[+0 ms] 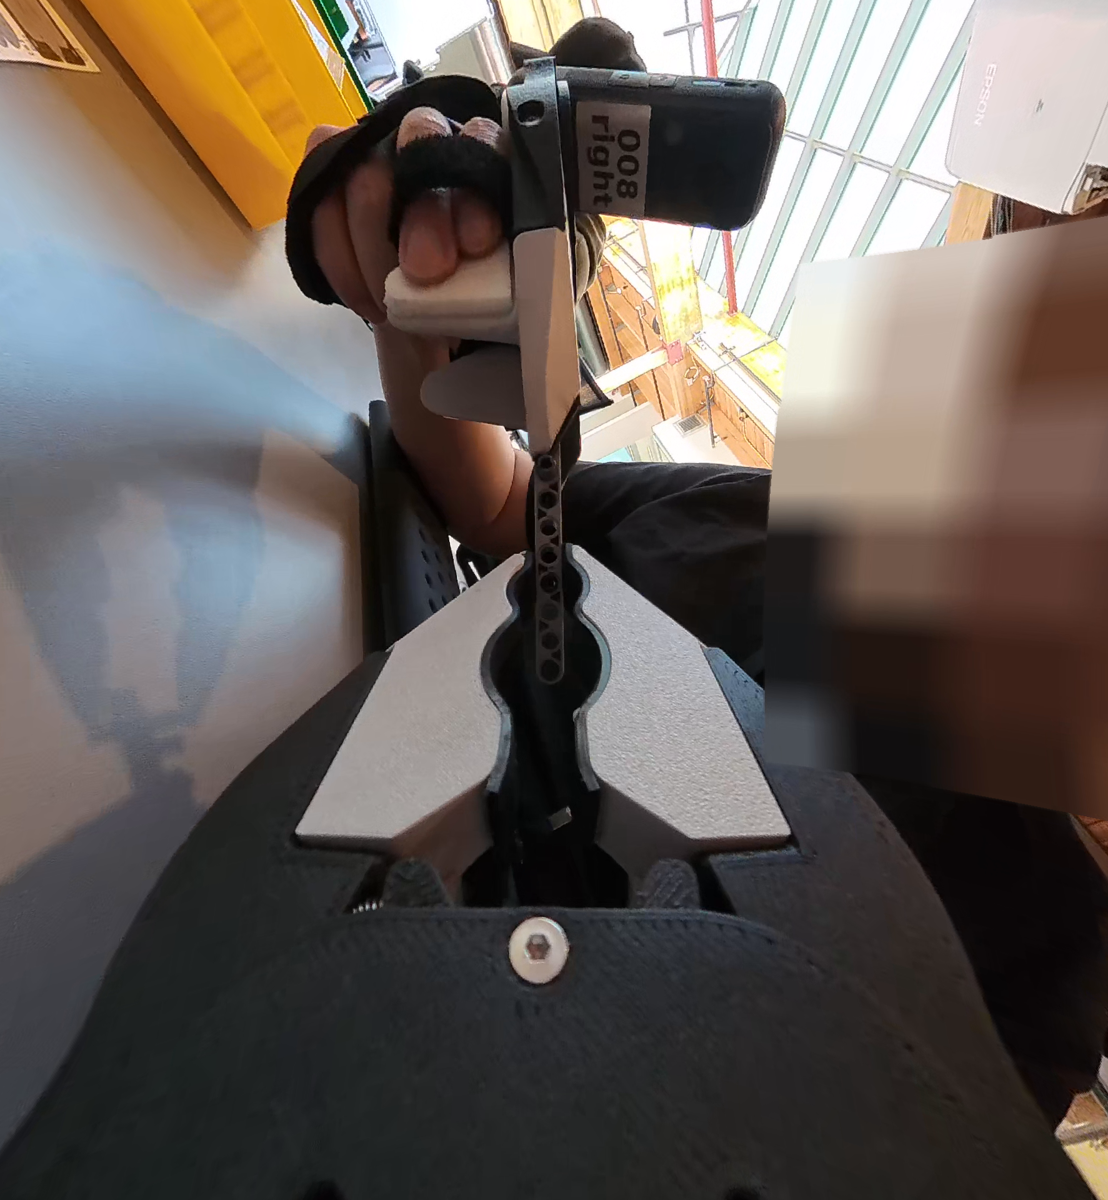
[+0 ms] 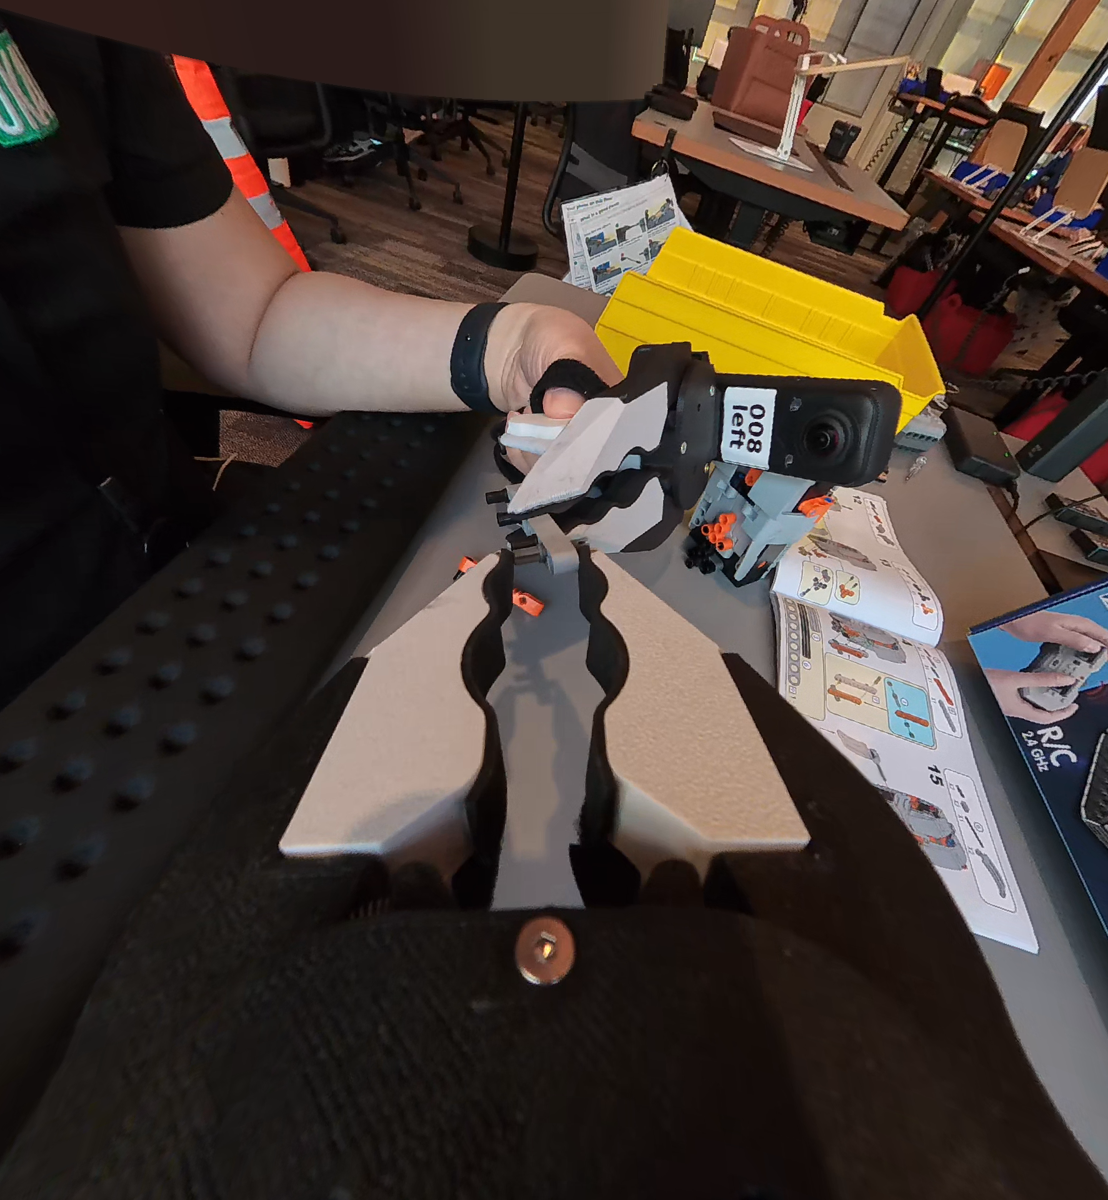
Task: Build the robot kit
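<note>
**Both tools on one grey beam, held above the bench**

Your right tool (image 2: 544, 558) has its tips closed on one end of a grey perforated beam (image 1: 548, 604) with black pins. Your left tool (image 1: 548, 565) flanks the same beam, its jaws nearly together; you cannot tell whether they pinch it. Under them on the bench (image 2: 700, 617) lies a small orange piece (image 2: 528, 602). Farther off are a part-built grey and orange model (image 2: 752, 519), an open instruction booklet (image 2: 863, 682) and a yellow bin (image 2: 765, 312).
</note>
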